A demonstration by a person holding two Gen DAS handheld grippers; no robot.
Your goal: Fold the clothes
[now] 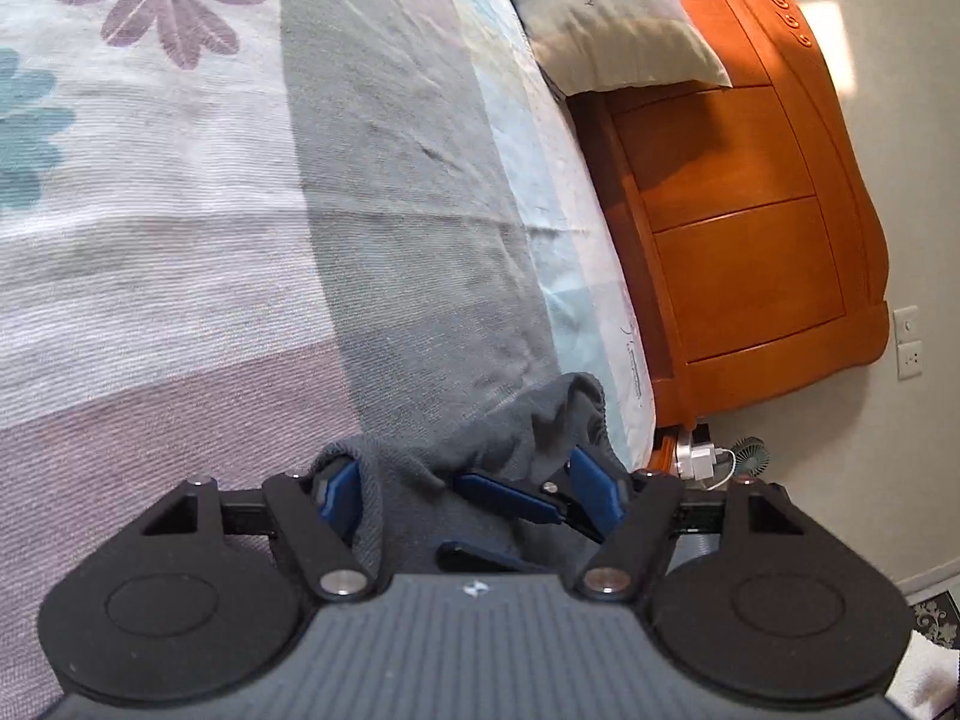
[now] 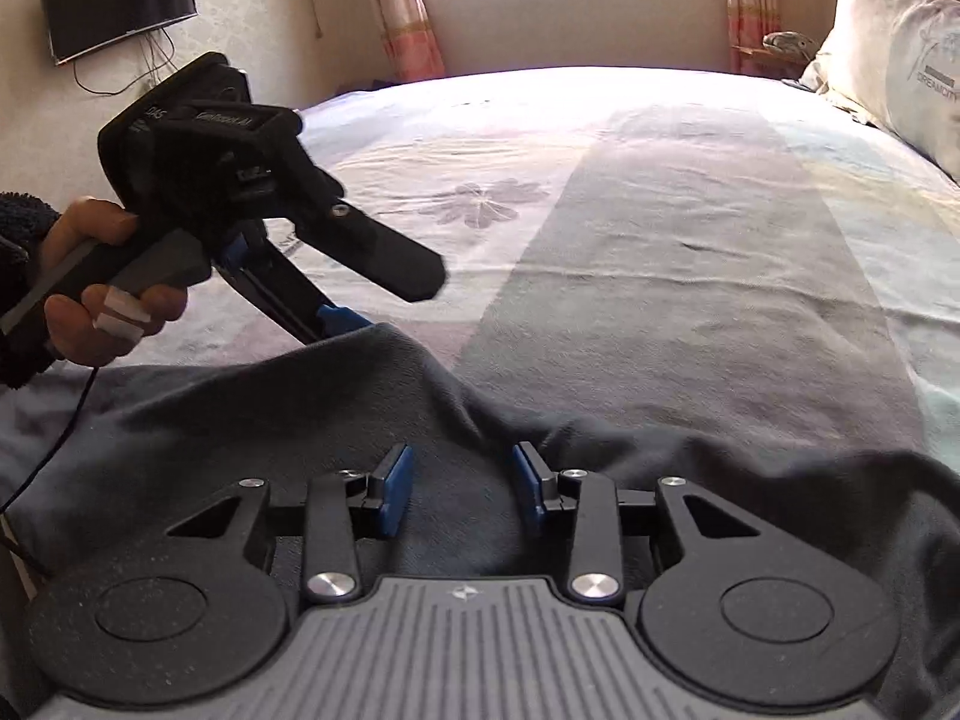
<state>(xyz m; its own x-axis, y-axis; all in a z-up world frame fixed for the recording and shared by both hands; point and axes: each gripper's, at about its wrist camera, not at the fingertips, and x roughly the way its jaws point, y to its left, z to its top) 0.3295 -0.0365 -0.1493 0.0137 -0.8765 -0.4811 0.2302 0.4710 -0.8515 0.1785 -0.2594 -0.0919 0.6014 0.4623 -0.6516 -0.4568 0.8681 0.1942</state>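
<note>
Garment (image 2: 252,420) beneath both tools, between their fingers.

Both wrist views look closely down across the bed (image 1: 180,210), sharing the dark garment (image 2: 300,420).

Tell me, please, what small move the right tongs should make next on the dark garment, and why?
Probably close the right tongs on the dark garment. Their pads stand apart with cloth lying slack between them, unpinched, while the left tongs sit at the cloth's far edge on the bed; both likely need a grip before any fold.
</note>
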